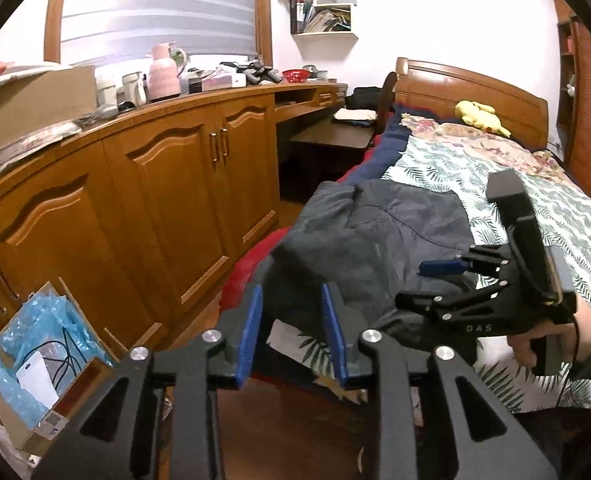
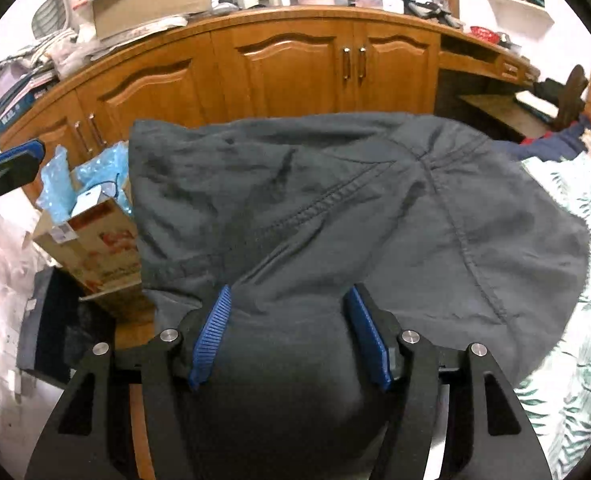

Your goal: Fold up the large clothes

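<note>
On the floor at the far left stands an open cardboard box [image 1: 35, 364] stuffed with blue plastic wrap [image 1: 51, 320], against the long wooden cabinets [image 1: 167, 184] whose top is crowded with clutter, a pink jug [image 1: 163, 74] among it. The left gripper [image 1: 293, 336] hangs off the bed's edge with its fingers apart and nothing between them. Next comes the dark grey garment [image 2: 335, 208], rumpled on the leaf-patterned bedspread [image 1: 455, 168]. The right gripper [image 2: 291, 336] has its fingers spread, with a bulge of that cloth between them. A yellow plush toy [image 1: 481, 116] lies by the headboard [image 1: 467, 88].
</note>
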`<act>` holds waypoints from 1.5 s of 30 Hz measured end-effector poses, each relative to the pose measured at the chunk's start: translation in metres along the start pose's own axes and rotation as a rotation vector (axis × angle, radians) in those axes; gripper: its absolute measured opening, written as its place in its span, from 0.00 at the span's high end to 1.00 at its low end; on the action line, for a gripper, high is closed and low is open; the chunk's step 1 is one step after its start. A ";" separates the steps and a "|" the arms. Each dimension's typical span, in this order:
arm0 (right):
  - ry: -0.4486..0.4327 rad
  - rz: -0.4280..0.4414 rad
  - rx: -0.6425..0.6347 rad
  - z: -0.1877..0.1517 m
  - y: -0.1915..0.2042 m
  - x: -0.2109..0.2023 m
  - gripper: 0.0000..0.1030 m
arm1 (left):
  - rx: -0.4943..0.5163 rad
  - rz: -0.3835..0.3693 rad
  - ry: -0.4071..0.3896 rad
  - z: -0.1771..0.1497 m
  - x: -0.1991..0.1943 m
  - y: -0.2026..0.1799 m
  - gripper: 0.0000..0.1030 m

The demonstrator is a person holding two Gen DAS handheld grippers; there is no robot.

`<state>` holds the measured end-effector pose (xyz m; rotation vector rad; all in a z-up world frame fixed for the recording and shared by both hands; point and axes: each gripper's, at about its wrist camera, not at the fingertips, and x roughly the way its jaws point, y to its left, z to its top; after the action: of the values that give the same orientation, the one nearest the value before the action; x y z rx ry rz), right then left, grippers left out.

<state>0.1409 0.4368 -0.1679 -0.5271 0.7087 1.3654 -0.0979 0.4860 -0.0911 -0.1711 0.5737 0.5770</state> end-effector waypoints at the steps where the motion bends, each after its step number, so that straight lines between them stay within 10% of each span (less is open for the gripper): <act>1: -0.007 -0.007 0.000 -0.003 0.001 -0.009 0.40 | 0.005 -0.001 -0.004 0.001 -0.001 -0.004 0.69; 24: -0.157 -0.162 0.088 -0.094 -0.048 -0.185 0.19 | 0.043 -0.146 -0.016 0.020 -0.013 -0.145 0.53; 45: -0.208 -0.444 0.314 -0.247 -0.115 -0.321 0.11 | 0.145 -0.329 0.049 -0.004 -0.012 -0.307 0.52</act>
<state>0.1998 0.0233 -0.1131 -0.2640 0.5785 0.8580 0.0643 0.2247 -0.0890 -0.1392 0.6170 0.2122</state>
